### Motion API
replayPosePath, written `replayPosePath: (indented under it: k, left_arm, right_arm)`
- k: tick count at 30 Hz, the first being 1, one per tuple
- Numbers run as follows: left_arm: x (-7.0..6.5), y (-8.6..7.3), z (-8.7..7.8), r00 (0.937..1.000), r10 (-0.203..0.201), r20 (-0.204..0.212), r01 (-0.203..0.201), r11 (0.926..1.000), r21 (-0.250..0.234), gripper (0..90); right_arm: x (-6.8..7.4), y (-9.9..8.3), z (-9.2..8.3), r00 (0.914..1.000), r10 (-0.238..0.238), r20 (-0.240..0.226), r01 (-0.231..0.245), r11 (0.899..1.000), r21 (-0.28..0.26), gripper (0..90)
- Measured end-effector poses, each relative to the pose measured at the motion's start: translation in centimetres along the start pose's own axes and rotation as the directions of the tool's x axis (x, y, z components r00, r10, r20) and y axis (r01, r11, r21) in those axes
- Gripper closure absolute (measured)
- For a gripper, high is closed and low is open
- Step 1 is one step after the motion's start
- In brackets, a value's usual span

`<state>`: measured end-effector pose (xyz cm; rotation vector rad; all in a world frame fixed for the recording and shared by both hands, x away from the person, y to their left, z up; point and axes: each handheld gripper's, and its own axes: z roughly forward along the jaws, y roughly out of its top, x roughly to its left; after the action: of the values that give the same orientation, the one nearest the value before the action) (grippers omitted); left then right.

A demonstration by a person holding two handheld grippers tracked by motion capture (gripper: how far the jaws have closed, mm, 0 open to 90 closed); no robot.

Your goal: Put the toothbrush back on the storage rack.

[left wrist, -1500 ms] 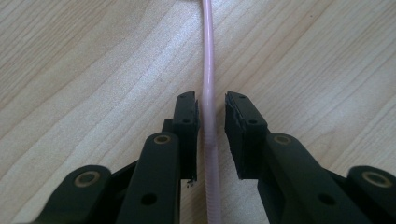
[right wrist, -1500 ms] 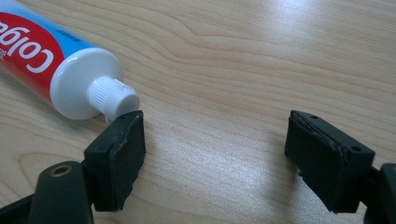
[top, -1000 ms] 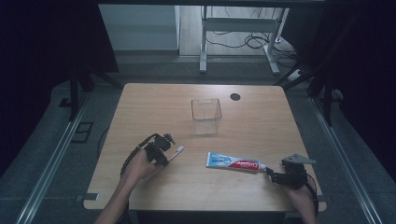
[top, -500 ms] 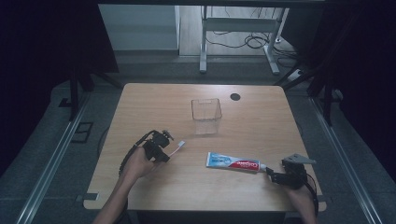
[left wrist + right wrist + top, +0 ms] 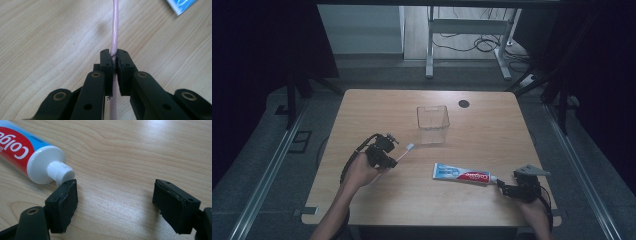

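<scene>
My left gripper [image 5: 387,156] is shut on a pink toothbrush [image 5: 404,151], held off the table with its white head pointing toward the clear box. In the left gripper view the pink handle [image 5: 115,30] runs straight up from between the closed jaws of the left gripper [image 5: 115,61]. A toothpaste tube [image 5: 461,173] lies flat at the front right, cap toward my right gripper [image 5: 504,189]. That right gripper [image 5: 115,192] is open, its left finger beside the white cap [image 5: 60,171] of the tube, nothing between the jaws.
A clear plastic box [image 5: 432,123] stands upright near the table's middle. A black round grommet [image 5: 463,104] sits at the back right. The table's front edge [image 5: 422,223] is close to both hands. A corner of the tube [image 5: 181,5] shows in the left gripper view.
My left gripper has carried the toothbrush a little up and toward the clear box. The right gripper and the toothpaste tube have stayed put.
</scene>
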<state>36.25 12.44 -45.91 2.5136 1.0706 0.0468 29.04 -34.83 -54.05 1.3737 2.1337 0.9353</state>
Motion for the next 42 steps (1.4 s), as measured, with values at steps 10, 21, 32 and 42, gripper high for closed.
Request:
replayPosePath:
  k: [10,21,32,42]
  left_arm:
    - [-0.2,1.0,-1.4,0.9999,0.011,0.011,-0.01,0.9984,-0.056,84.2]
    - [-0.4,2.3,-3.0,0.9997,0.026,-0.003,-0.026,0.9911,-0.131,84.3]
    - [-0.3,4.0,-4.2,0.9993,0.035,-0.011,-0.036,0.9782,-0.204,84.3]
    - [-0.4,5.8,-4.8,0.999,0.039,-0.023,-0.044,0.9642,-0.262,84.3]
  right_arm:
    - [0.0,0.0,0.0,1.0,0.001,0.001,-0.001,1.0,0.0,19.9]
    - [0.0,0.0,0.0,1.0,0.001,0.0,-0.001,1.0,0.001,19.9]
    - [0.0,0.0,0.0,1.0,0.002,0.0,-0.002,1.0,0.001,19.9]
    - [0.0,0.0,0.0,1.0,0.002,0.0,-0.002,1.0,0.0,19.9]
